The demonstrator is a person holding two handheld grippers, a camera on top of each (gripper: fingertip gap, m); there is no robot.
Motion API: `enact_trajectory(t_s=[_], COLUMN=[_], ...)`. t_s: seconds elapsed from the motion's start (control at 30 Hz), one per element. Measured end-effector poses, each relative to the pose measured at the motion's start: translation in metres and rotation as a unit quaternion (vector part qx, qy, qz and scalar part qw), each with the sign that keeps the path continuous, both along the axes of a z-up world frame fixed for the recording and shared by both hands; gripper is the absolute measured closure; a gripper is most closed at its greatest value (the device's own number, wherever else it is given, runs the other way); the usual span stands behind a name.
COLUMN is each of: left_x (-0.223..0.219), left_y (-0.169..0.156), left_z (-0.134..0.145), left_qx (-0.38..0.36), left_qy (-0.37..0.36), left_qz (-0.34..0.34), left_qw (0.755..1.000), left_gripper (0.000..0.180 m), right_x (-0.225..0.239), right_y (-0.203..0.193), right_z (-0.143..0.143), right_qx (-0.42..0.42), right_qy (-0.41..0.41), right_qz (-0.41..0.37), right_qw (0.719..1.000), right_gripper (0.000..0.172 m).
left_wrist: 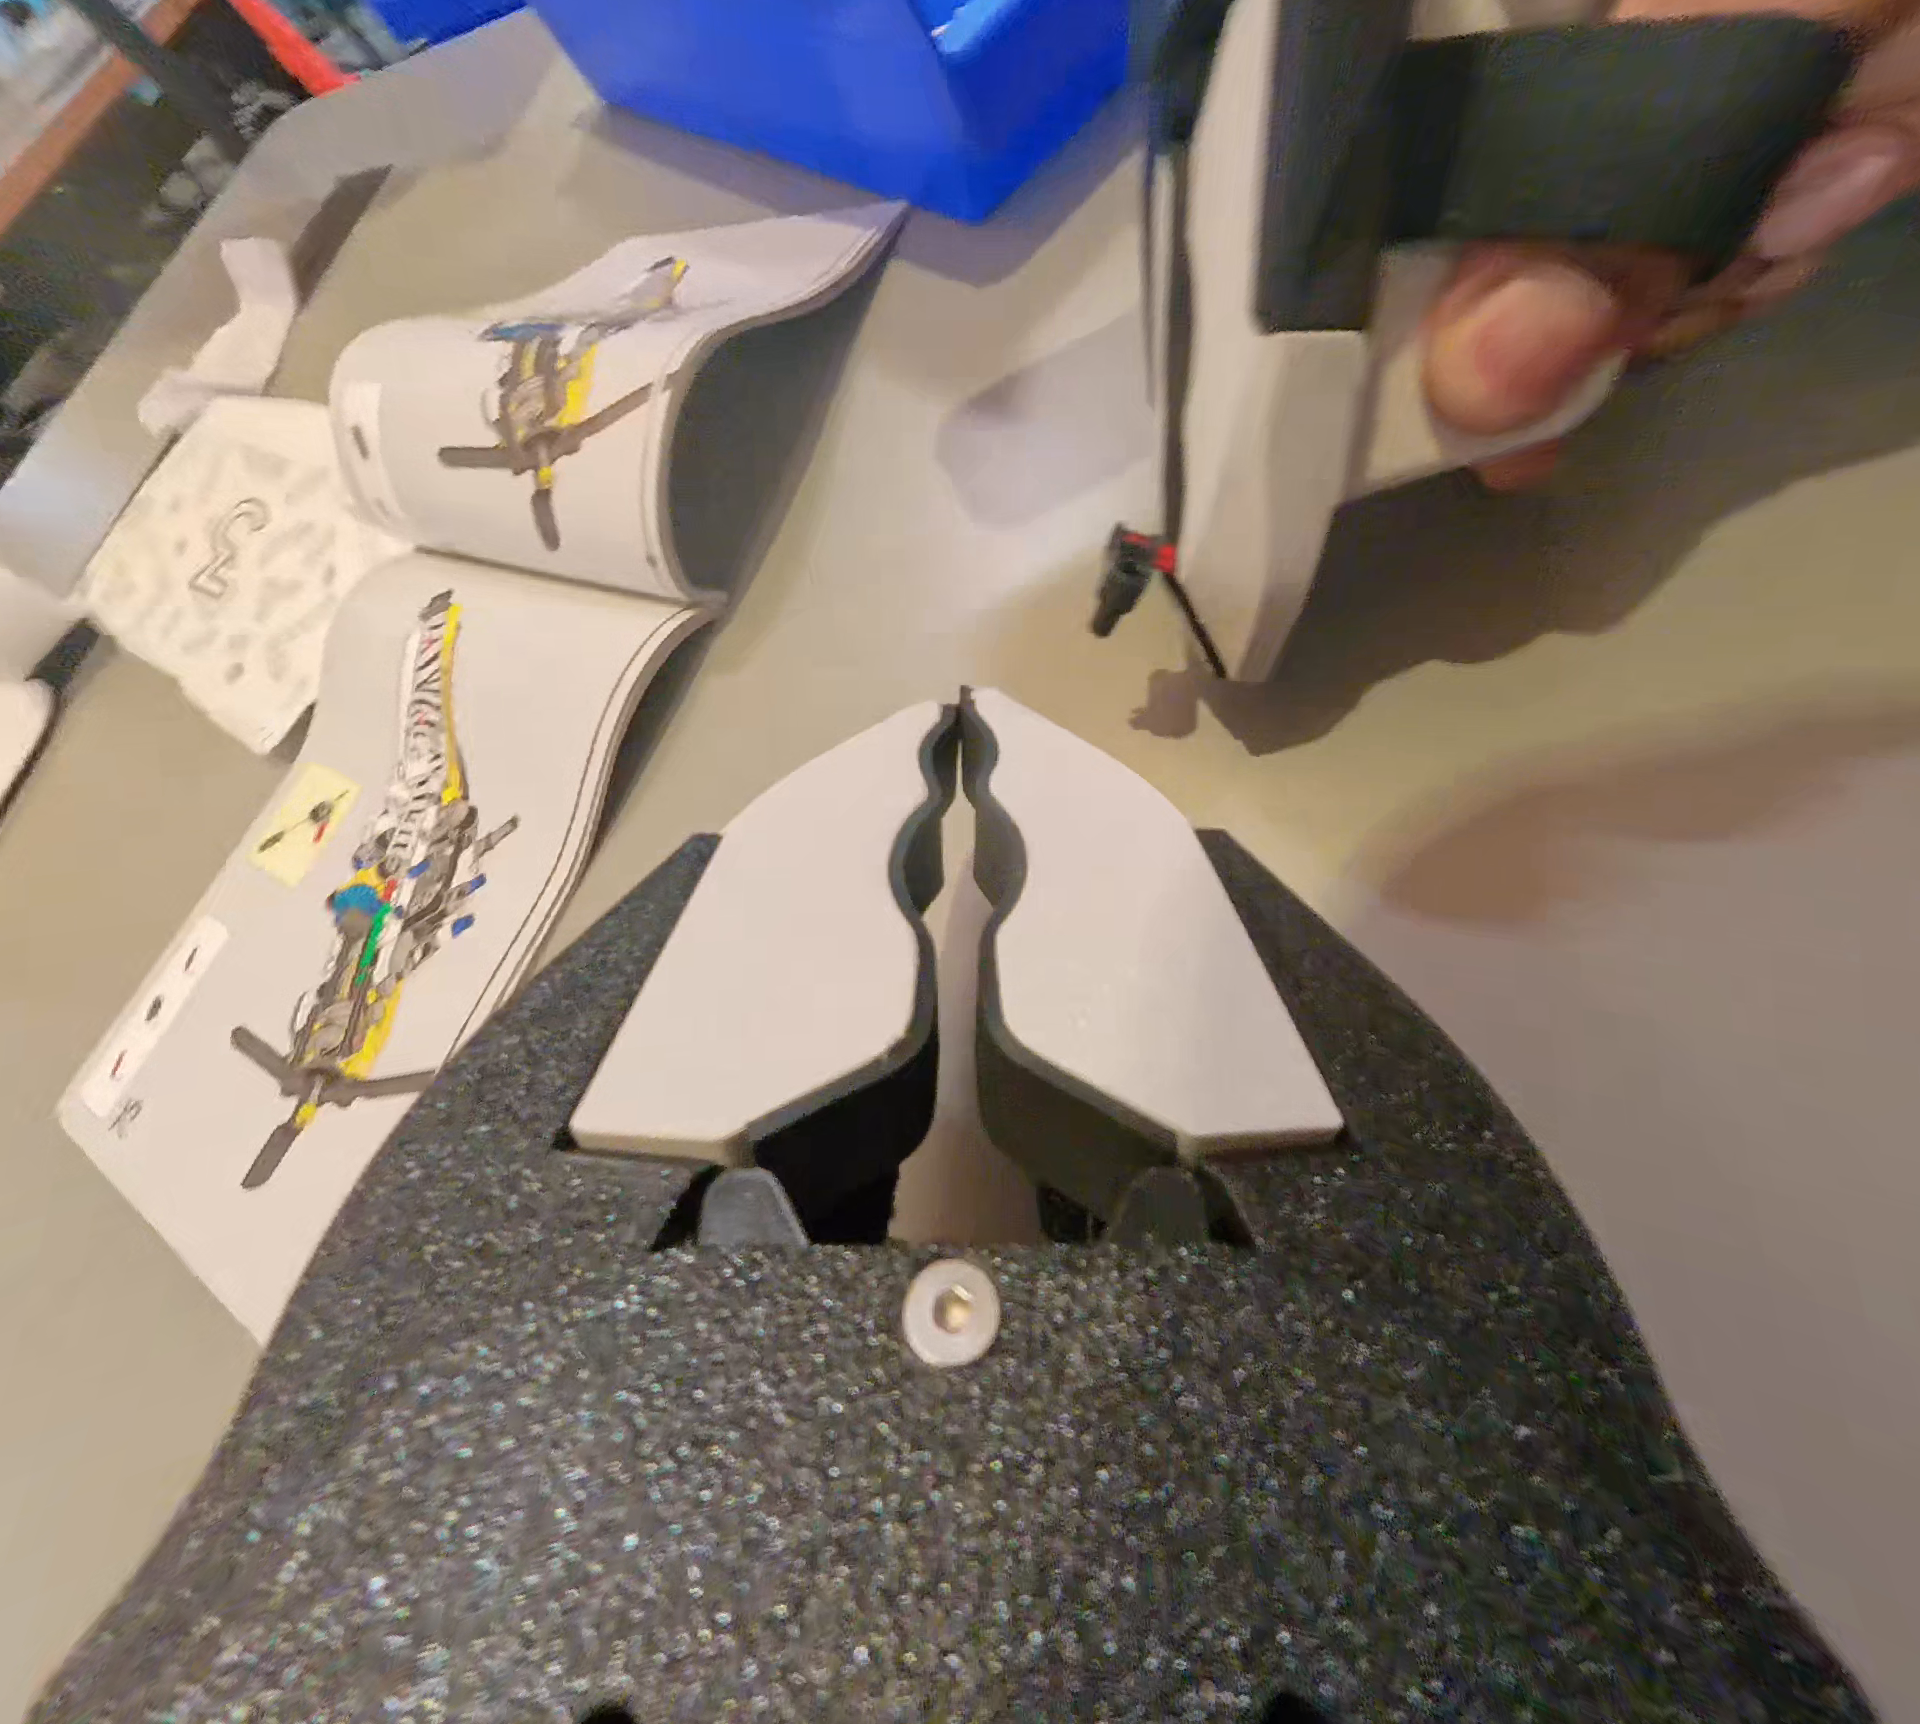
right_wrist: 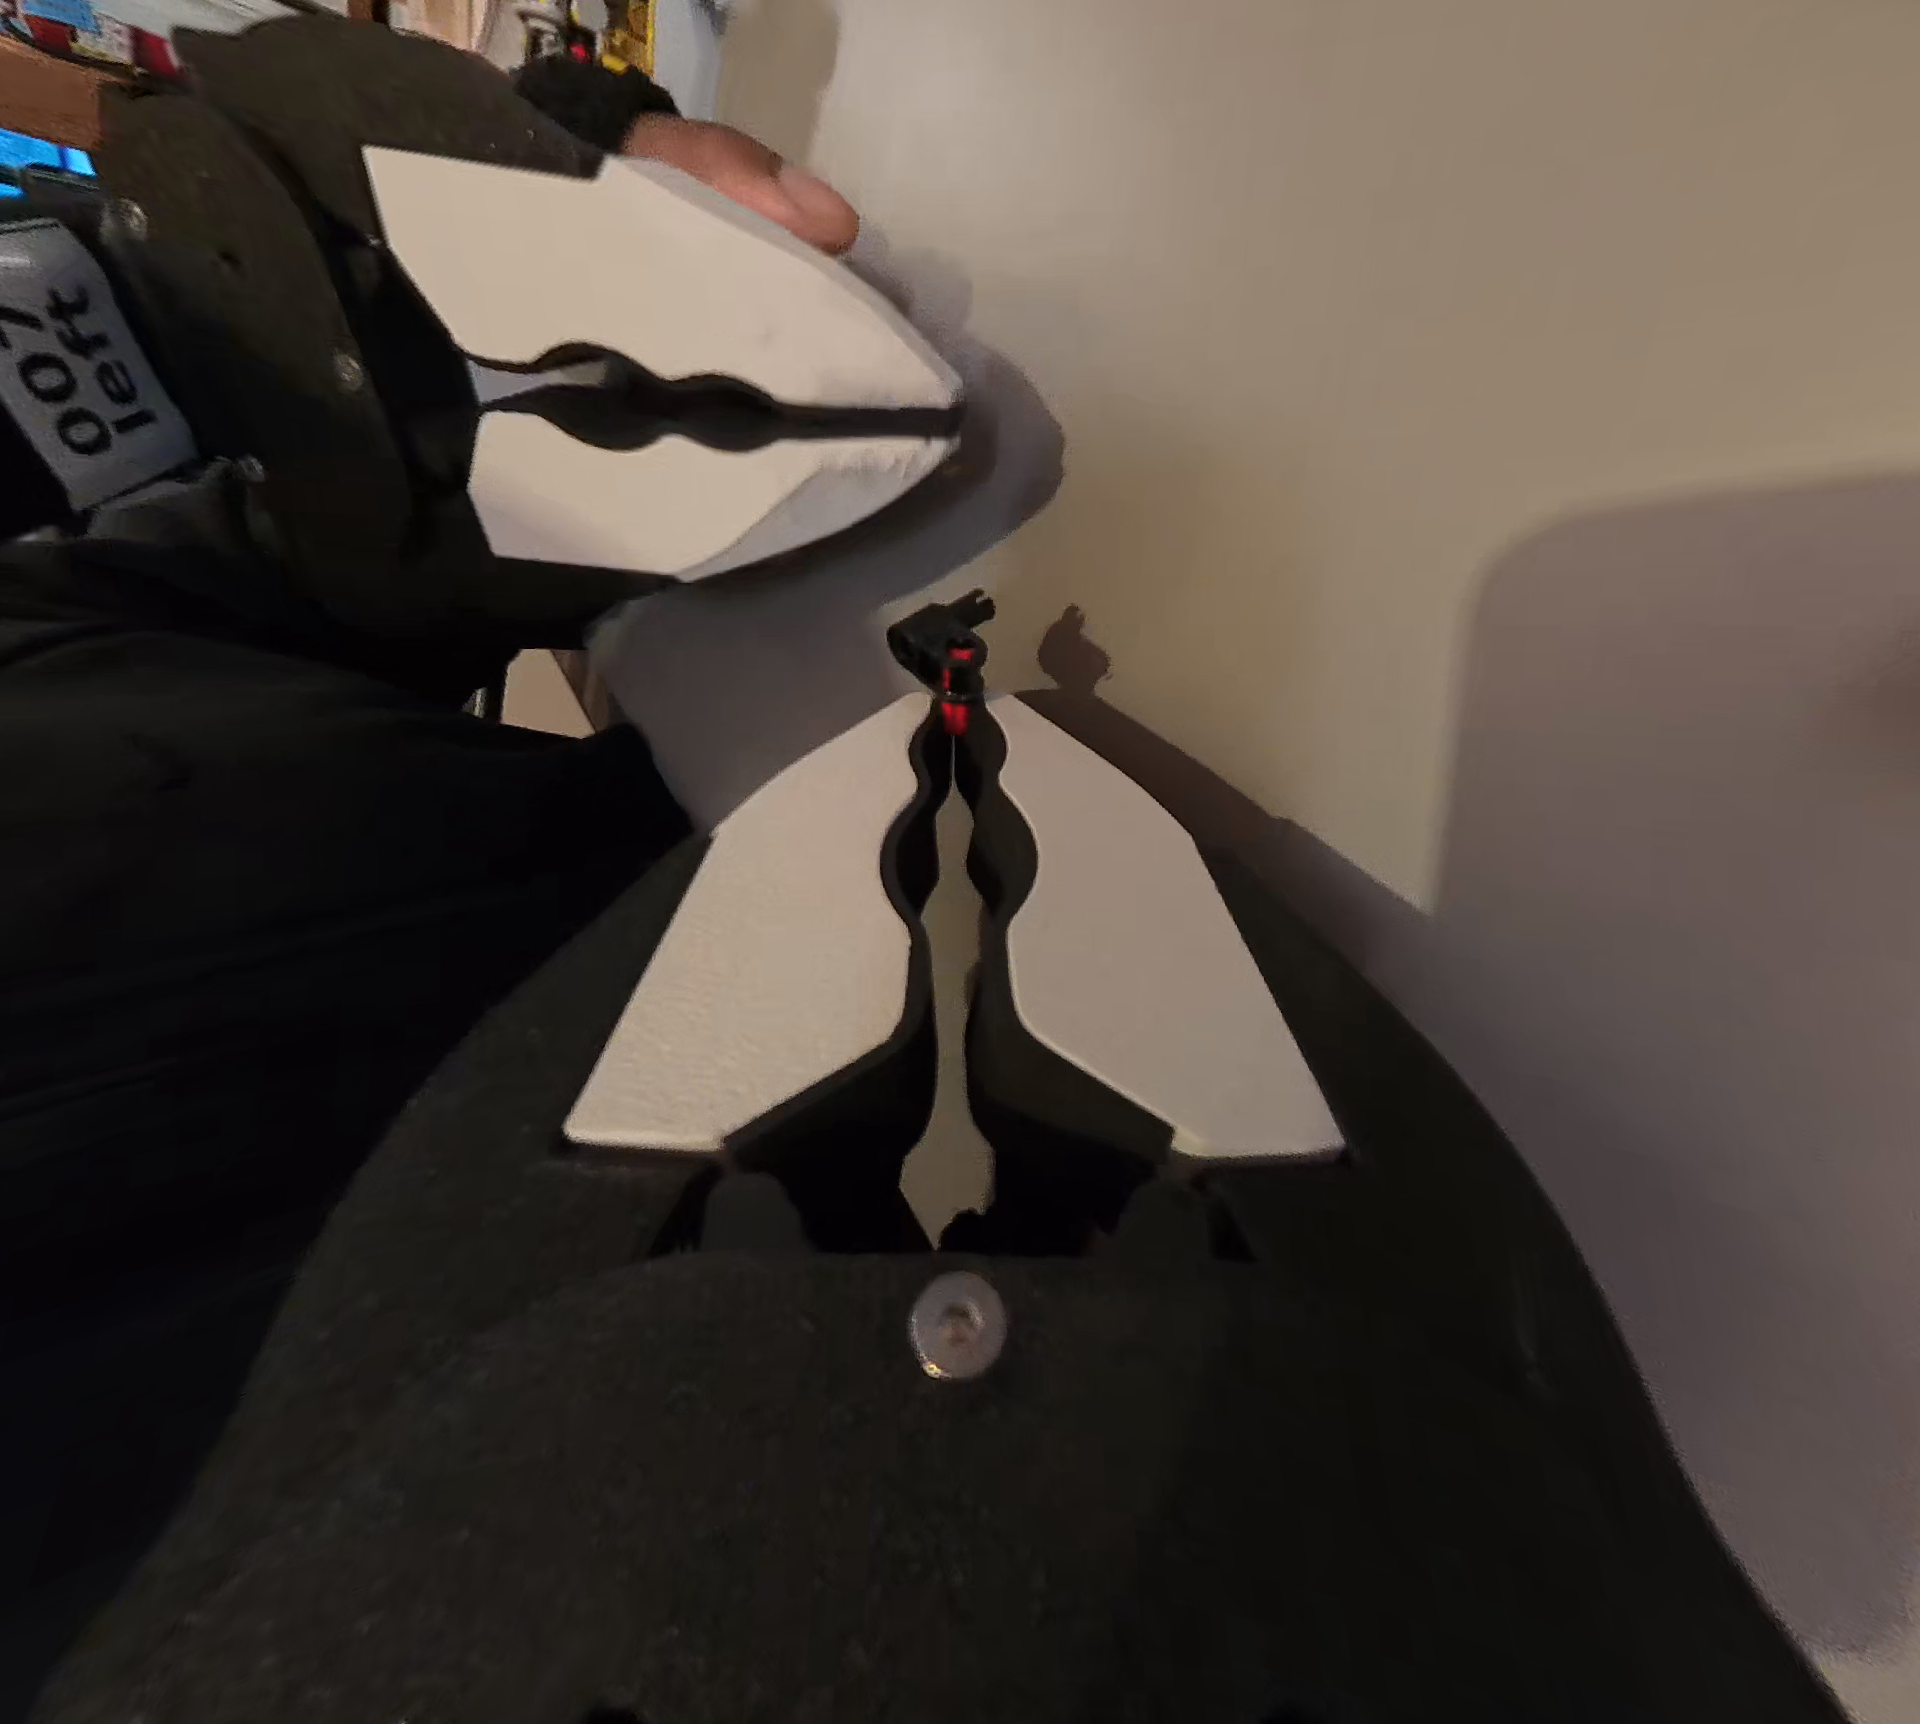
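Nearest, the left gripper [left_wrist: 962, 706] hangs with its fingers closed on nothing over bare table [left_wrist: 1455, 1103], just beyond it the right gripper [right_wrist: 954, 706] pinches a small black-and-red part [right_wrist: 943, 635] above the table, then an open booklet [left_wrist: 499, 635] lies leftward and a blue bin [left_wrist: 790, 33] stands farthest.

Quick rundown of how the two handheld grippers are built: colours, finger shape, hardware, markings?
Both match: left gripper and right gripper have pale grey wedge fingers with dark wavy inner pads, on a black speckled body with a silver screw. A black strap crosses the right one's handle. The left carries a white label. Dark sleeve.
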State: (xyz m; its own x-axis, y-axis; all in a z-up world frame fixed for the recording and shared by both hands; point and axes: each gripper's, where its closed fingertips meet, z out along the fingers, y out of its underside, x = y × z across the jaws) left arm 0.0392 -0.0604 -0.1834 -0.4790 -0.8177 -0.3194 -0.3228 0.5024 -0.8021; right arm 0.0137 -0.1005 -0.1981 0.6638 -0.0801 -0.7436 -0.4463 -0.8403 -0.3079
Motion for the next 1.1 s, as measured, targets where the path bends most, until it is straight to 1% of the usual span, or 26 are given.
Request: enact_trajectory(t_s=[0.03, 0.13, 0.2, 0.27, 0.3, 0.37, 0.43, 0.47, 0.53, 0.6, 0.73, 0.87, 0.97, 1.1], left_x=[-0.002, -0.007, -0.004, -0.003, -0.001, 0.0, 0.001, 0.001, -0.002, -0.007, -0.006, -0.006, -0.013, -0.014], left_y=[-0.003, -0.008, -0.009, -0.014, -0.017, -0.023, -0.024, -0.025, -0.032, -0.044, -0.055, -0.061, -0.066, -0.07], left_z=[0.001, 0.005, 0.014, 0.029, 0.038, 0.057, 0.074, 0.081, 0.084, 0.078, 0.058, 0.048, 0.048, 0.047], left_qx=[-0.006, -0.037, -0.05, -0.095, -0.131, -0.232, -0.338, -0.378, -0.418, -0.42, -0.395, -0.394, -0.393, -0.384], left_qy=[0.001, 0.002, -0.017, -0.027, -0.027, -0.003, 0.031, 0.044, 0.077, 0.11, 0.138, 0.16, 0.166, 0.163], left_qz=[-0.016, -0.051, -0.058, -0.081, -0.093, -0.127, -0.153, -0.166, -0.192, -0.215, -0.212, -0.221, -0.239, -0.234], left_qw=[1.0, 0.998, 0.997, 0.992, 0.987, 0.964, 0.928, 0.91, 0.884, 0.875, 0.883, 0.877, 0.872, 0.878], left_gripper=[0.178, 0.163, 0.155, 0.148, 0.142, 0.134, 0.128, 0.126, 0.119, 0.108, 0.084, 0.066, 0.069, 0.069], right_x=[0.0, -0.005, -0.01, -0.016, -0.019, -0.024, -0.028, -0.03, -0.029, -0.028, -0.034, -0.049, -0.053, -0.057], right_y=[0.001, 0.002, 0.004, 0.006, 0.007, 0.007, 0.01, 0.011, 0.013, 0.016, 0.015, 0.014, 0.014, 0.015], right_z=[0.001, 0.002, 0.003, 0.005, 0.003, -0.001, -0.003, -0.005, -0.009, -0.012, -0.015, -0.016, -0.016, -0.016], right_qx=[0.003, 0.001, -0.003, -0.002, -0.006, -0.016, -0.014, -0.016, -0.024, -0.026, -0.027, 0.002, 0.016, 0.034], right_qy=[0.003, 0.017, 0.03, 0.036, 0.029, 0.008, -0.008, -0.018, -0.046, -0.075, -0.118, -0.154, -0.167, -0.172], right_qz=[0.002, 0.024, 0.039, 0.059, 0.074, 0.102, 0.118, 0.126, 0.136, 0.146, 0.193, 0.264, 0.287, 0.314], right_qw=[1.0, 1.0, 0.999, 0.998, 0.997, 0.995, 0.993, 0.992, 0.989, 0.986, 0.974, 0.952, 0.943, 0.933], right_gripper=[0.17, 0.169, 0.169, 0.169, 0.169, 0.169, 0.169, 0.169, 0.169, 0.169, 0.169, 0.169, 0.169, 0.168])
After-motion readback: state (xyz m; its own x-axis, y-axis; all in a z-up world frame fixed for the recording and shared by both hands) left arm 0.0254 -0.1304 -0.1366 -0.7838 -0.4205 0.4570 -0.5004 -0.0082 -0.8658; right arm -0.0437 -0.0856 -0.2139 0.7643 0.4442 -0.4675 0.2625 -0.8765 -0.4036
